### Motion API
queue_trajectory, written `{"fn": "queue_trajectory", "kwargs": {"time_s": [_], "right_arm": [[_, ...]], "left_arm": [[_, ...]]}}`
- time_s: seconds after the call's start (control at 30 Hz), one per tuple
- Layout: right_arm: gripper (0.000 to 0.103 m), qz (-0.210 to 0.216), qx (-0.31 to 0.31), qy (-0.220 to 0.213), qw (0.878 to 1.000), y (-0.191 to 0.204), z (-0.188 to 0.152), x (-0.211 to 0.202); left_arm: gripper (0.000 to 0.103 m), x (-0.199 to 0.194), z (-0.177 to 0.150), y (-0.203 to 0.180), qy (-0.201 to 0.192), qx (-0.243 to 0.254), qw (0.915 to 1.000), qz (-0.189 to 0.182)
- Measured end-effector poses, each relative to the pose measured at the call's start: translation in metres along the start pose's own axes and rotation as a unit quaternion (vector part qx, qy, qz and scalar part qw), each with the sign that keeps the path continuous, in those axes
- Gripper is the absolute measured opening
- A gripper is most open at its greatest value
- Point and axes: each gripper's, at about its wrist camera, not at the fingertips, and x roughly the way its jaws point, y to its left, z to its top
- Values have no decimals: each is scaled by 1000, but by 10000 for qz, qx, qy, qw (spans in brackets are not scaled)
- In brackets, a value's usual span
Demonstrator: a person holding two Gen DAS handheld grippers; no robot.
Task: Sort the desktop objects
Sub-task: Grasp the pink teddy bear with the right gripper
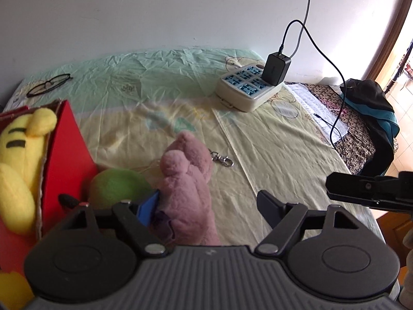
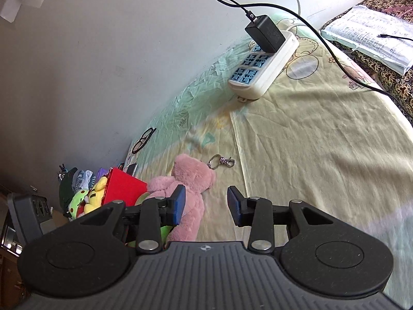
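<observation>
A pink plush toy (image 1: 185, 180) lies on the pale sheet between the fingers of my left gripper (image 1: 209, 206). The gripper's blue left pad touches the toy, while the right finger stands well clear of it, so it is open. A green plush (image 1: 116, 186) sits beside the toy against a red box (image 1: 64, 155), which holds a yellow plush (image 1: 18, 155). In the right wrist view my right gripper (image 2: 206, 204) is open just right of the pink plush toy (image 2: 191, 178), with only sheet between its pads. A metal key clip (image 2: 222, 161) lies just beyond.
A white power strip (image 1: 245, 87) with a black charger (image 1: 276, 69) and trailing cable stands at the far right. Glasses (image 1: 49, 85) lie at the far left by the wall. Papers (image 1: 315, 108) and a dark bag (image 1: 371, 103) are past the sheet's right edge.
</observation>
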Motion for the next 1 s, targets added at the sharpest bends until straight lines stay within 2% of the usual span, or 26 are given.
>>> {"fn": "queue_trajectory", "kwargs": {"time_s": [0.13, 0.23, 0.27, 0.37, 0.5, 0.6, 0.7, 0.8, 0.93, 1.0], "right_arm": [[40, 120, -39, 136, 9998, -5, 9, 9], [42, 244, -138, 290, 9992, -6, 15, 15], [45, 291, -181, 369, 9987, -6, 16, 18], [46, 376, -301, 646, 9967, -10, 20, 30], [45, 165, -395, 626, 9971, -19, 22, 38], [45, 154, -231, 651, 9975, -30, 23, 41], [45, 113, -403, 789, 9960, -32, 20, 48], [45, 191, -415, 869, 9952, -35, 18, 57], [46, 249, -237, 968, 9947, -42, 20, 71], [51, 237, -276, 1032, 9940, -42, 19, 77]], "left_arm": [[81, -2, -6, -22, -33, 135, 9993, -343], [77, 9, -14, -39, 113, 204, 9984, -507], [77, 13, -17, -42, 172, 181, 9981, -569], [77, 24, -25, -49, 327, 177, 9969, -698], [77, 31, -29, -51, 390, 233, 9973, -580], [77, 33, -27, -43, 359, 112, 9985, -403], [77, 35, -23, -32, 350, -64, 9989, -315], [77, 46, -22, -29, 508, -16, 9984, -253], [78, 62, -22, -23, 640, -233, 9970, -382], [77, 66, -20, -20, 649, -377, 9959, -509]]}}
